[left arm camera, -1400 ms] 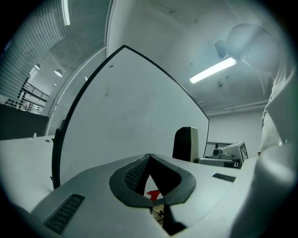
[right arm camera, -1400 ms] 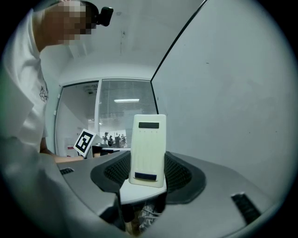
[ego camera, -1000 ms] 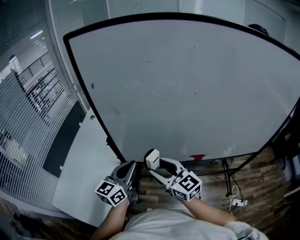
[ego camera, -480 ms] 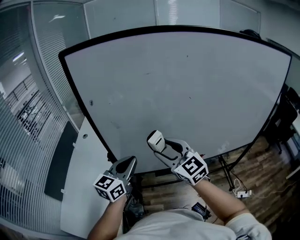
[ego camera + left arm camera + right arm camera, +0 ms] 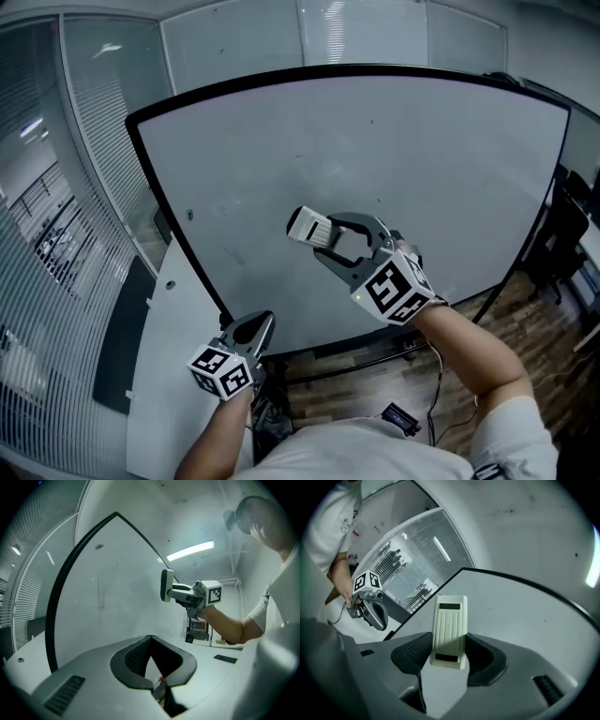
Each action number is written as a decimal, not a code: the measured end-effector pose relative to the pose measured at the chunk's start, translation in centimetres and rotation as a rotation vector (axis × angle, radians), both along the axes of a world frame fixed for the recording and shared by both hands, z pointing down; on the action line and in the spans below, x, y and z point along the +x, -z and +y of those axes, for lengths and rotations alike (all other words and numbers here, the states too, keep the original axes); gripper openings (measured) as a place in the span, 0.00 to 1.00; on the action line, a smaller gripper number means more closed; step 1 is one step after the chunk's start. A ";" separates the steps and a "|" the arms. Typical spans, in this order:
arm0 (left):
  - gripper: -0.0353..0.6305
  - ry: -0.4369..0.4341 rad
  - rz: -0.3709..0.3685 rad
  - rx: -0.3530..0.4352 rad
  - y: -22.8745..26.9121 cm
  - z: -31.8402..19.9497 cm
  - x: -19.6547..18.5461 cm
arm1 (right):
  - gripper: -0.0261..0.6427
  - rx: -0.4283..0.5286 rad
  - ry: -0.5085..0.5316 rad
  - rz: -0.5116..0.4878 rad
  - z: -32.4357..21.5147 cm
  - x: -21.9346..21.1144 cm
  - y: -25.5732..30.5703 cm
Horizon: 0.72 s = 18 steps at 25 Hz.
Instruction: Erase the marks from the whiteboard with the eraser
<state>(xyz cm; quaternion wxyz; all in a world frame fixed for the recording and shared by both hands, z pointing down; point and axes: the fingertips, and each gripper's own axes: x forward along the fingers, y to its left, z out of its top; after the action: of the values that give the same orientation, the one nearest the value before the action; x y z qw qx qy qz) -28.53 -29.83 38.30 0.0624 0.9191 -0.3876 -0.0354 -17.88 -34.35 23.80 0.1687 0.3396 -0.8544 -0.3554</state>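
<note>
big white board, eraser held up in front of it

glass walls with thin stripes stand on the left side of the room, and a brown wood floor [image 5: 525, 319] shows at the bottom right. a big whiteboard [image 5: 422, 159] with a black frame fills most of the head view. its face looks almost clean. only a few tiny dark dots and some faint grey smears show on it.

the right gripper [image 5: 323, 236] is held up in front of the middle of the board. its claw is squeezed on the eraser [image 5: 307, 226], one jaw on each long side. the eraser is a pale cream block with ridges down its back and a dark stripe at each end. it sticks out past the jaw tips. from the side, its flat face points at the board and is very close to it. i cannot tell if it is touching.

the left gripper [image 5: 255, 328] is much lower, near the bottom edge of the board and well apart from the eraser. its two jaws are pressed together at the tips and nothing is between them.

a white flat panel [image 5: 178, 356] sits by the board's left lower edge. a small dark thing [image 5: 401, 419] with a thin cord lies on the floor. the person wears a white shirt, and both bare arms reach forward.
</note>
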 end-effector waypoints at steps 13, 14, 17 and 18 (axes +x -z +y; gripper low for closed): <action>0.06 0.006 -0.025 0.046 1.4 -0.8 -1.7 | 0.39 0.347 -0.162 0.300 -3.0 -2.1 13.4; 0.06 0.007 -0.028 0.051 1.8 -1.0 -1.8 | 0.39 0.355 -0.173 0.313 -3.4 -2.1 14.5; 0.06 0.008 -0.039 0.069 2.9 -1.3 -2.2 | 0.39 0.370 -0.201 0.346 -4.3 -2.6 17.3; 0.06 0.007 -0.041 0.076 3.2 -1.3 -2.3 | 0.39 0.371 -0.204 0.358 -4.4 -2.7 18.0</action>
<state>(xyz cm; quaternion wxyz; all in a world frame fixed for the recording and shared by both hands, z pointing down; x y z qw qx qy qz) -30.79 -31.16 35.09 0.0195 0.9199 -0.3905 -0.0315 -20.63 -38.71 5.83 0.2868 0.3807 -0.6927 -0.5413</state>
